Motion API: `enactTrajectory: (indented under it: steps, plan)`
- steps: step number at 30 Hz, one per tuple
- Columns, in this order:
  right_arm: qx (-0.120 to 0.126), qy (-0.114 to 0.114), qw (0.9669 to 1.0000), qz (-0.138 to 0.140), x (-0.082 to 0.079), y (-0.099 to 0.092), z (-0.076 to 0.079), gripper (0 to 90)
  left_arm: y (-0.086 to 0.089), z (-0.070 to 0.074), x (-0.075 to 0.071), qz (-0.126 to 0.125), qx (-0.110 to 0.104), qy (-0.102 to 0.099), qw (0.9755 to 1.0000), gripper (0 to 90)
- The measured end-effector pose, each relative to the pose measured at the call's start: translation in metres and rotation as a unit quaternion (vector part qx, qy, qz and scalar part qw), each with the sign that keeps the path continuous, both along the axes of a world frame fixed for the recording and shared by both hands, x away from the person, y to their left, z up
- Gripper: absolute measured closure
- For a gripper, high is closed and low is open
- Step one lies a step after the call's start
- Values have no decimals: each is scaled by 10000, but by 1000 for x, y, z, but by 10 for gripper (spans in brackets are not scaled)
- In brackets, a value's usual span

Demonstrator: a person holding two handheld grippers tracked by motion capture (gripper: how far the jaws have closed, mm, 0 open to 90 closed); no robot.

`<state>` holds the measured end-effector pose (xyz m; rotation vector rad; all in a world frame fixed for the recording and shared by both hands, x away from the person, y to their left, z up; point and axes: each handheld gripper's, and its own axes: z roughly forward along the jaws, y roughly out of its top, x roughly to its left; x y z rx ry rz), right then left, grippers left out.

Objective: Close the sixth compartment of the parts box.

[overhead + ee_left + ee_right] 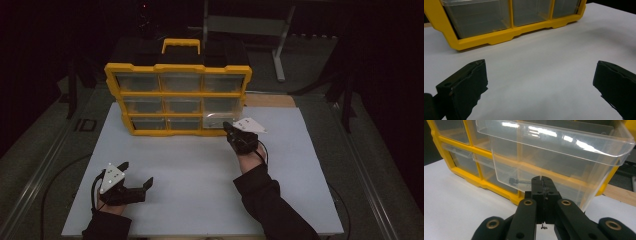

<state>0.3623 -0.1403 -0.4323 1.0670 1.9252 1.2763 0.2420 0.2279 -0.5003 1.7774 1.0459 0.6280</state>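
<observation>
Although the clear plastic drawer [554,157] looks sturdy enough at a glance, it is judged light, thin-walled and slick — likely to flex or slip under a careless pinch. It hangs partly pulled out of the lower right bay of the yellow organizer [177,95], which stands upright toward the far side of the desk [200,190]. Its long axis runs front to back, out of the cabinet toward the person, open top up. A small dark bolt [517,181] lies inside near the front wall. The right tongs [541,181] are fully closed at the drawer's front face — whether they pinch its lip cannot be told. The best hold is judged to be the front lip, near its middle. The left tongs [540,82] rest wide open and empty on the desk, well apart from the cabinet.
</observation>
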Motion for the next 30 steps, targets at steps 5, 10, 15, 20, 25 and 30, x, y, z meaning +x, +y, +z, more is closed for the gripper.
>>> enactTrajectory:
  steps: [5, 10, 15, 20, 25, 30]
  plan:
    - [-16, -6, 10000, -5, 3, 1, 1, 899, 0, 0, 0, 7, -14, 2, 10000, 0]
    - [-11, 3, 10000, -35, 6, 1, 1, 899, 0, 0, 0, -11, -9, 3, 10000, 0]
    - [-28, 5, 10000, -54, 9, 1, 2, 899, 0, 0, 0, -17, -14, 10, 10000, 0]
    - [-22, -8, 10000, -68, 10, 2, 1, 899, 0, 0, 0, -10, -7, 8, 10000, 0]
    - [-40, -4, 9999, -99, 13, 2, 2, 899, 0, 0, 0, -9, -19, 10, 10000, 0]
    - [-9, 3, 9999, -129, 17, 2, 4, 899, 0, 0, 0, -14, -6, 7, 10000, 0]
